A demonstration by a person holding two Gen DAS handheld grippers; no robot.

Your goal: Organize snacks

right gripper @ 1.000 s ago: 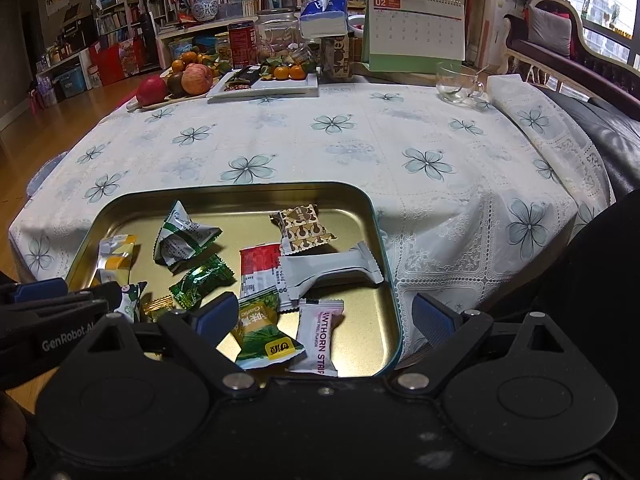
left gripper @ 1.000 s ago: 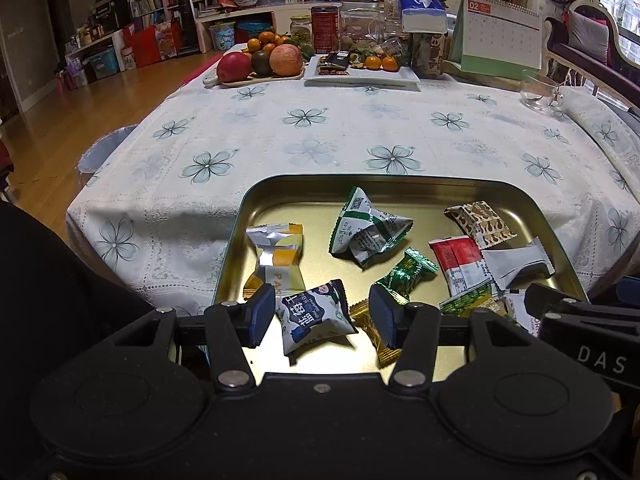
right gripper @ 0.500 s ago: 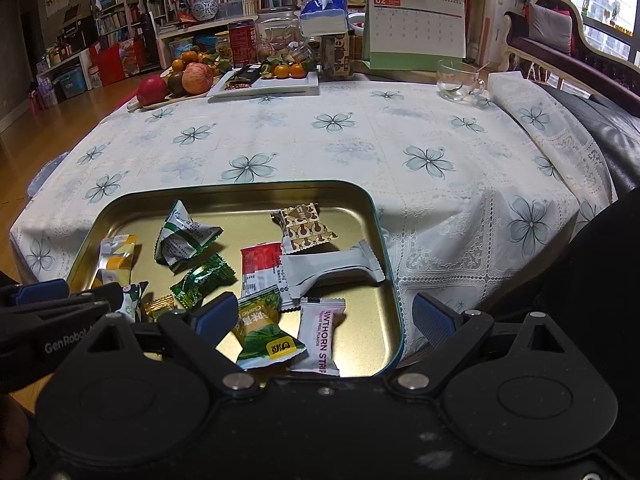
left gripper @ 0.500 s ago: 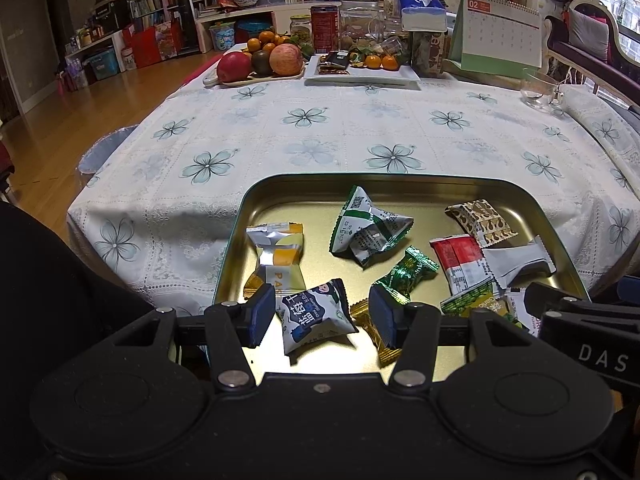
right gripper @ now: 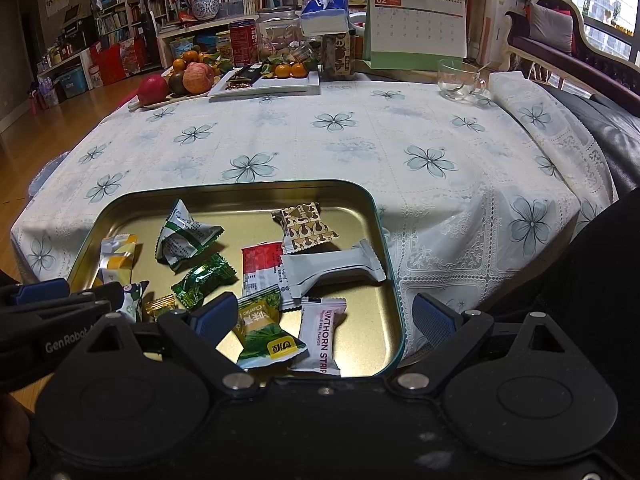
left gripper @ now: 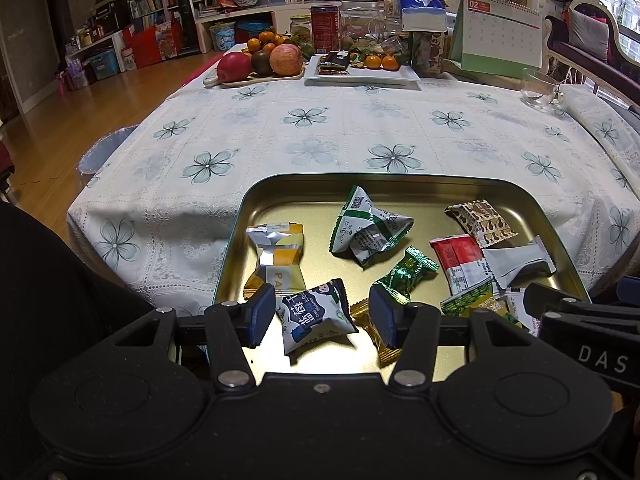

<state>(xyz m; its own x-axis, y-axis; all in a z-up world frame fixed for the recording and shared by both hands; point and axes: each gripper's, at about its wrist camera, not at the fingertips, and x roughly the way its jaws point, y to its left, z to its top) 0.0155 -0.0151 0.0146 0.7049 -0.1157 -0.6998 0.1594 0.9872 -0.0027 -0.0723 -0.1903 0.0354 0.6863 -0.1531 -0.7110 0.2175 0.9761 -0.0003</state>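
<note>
On a bench under a white flower-print tablecloth (left gripper: 312, 148), near its front edge: a shallow gold metal tray with a teal rim (left gripper: 256, 200), holding a loose scatter of wrapped snacks. Left gripper (left gripper: 322, 314) poised low over the tray's near left part, fingers (left gripper: 262, 314) spread wide either side of a navy-and-white snack packet (left gripper: 314, 316), pads not pressing it; a small gold-wrapped candy (left gripper: 372, 328) right against the other finger. Right gripper (right gripper: 324, 318) over the tray's near right corner, fingers wide open, nothing gripped, with a green garlic snack packet (right gripper: 262, 330) and a pink-and-white hawthorn strip packet (right gripper: 322, 336) lying between them. Right finger (right gripper: 432, 318) outside the rim, over cloth. Beyond the tray, broad bare cloth up to a fruit plate (left gripper: 262, 62) and desk calendar (left gripper: 496, 32) at the far edge.
</note>
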